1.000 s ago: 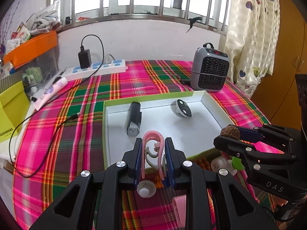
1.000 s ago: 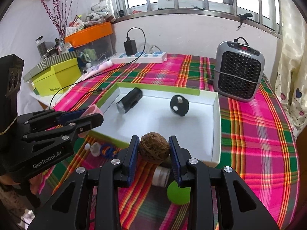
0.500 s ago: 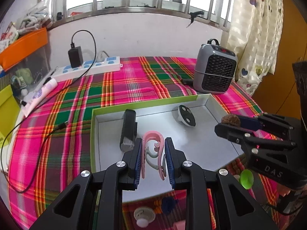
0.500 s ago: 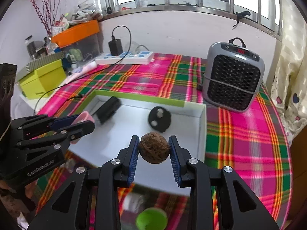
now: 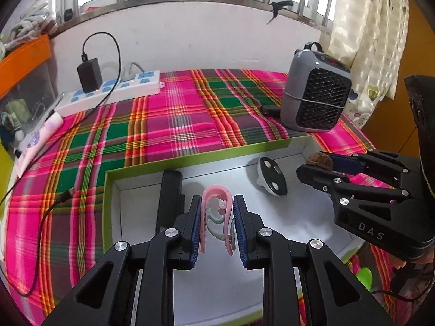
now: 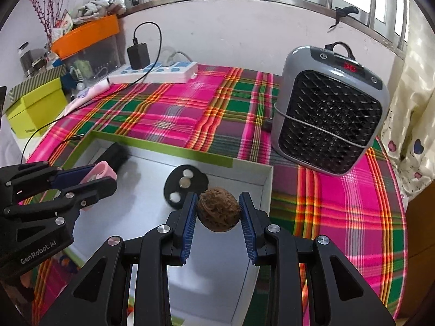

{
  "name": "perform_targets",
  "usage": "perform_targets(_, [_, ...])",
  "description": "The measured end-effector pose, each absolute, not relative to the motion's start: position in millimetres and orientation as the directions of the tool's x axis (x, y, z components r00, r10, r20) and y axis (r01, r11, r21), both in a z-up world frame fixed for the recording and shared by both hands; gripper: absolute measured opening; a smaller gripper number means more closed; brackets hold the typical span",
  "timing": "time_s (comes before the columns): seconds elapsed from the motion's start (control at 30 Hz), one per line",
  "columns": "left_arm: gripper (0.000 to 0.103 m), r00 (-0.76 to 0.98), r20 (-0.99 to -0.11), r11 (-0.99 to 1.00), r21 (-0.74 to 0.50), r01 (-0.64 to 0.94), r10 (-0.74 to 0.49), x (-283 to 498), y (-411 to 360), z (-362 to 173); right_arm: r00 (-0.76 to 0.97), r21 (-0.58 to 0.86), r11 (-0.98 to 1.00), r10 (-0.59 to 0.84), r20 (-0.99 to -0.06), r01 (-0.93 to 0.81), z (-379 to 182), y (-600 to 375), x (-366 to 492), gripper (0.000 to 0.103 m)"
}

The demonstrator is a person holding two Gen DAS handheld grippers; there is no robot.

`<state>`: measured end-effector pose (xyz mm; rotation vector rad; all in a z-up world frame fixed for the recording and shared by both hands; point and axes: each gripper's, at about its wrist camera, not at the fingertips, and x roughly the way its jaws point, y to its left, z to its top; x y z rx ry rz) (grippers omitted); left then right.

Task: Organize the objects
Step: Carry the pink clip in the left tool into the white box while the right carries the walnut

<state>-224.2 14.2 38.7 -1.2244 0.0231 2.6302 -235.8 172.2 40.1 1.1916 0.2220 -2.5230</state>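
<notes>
Left gripper (image 5: 216,224) pinches a pink hook (image 5: 216,212), right gripper (image 6: 218,218) pinches a walnut (image 6: 218,213) — both hover over the tray (image 6: 160,146), apparently for dropping in.

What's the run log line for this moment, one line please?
left gripper: shut on pink clip | right gripper: shut on walnut | both over white tray | nothing released
</notes>
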Motion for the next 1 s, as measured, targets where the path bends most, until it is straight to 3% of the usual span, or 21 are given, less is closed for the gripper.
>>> perform_targets(1.0, [0.021,-0.558,-0.811,-0.972,-0.055,-0.228,0.176,-259.0,27.5,17.7,-0.554,-0.03,-0.912,-0.222,-0.802,0.409,22.9,159.6,-266.3,0.033])
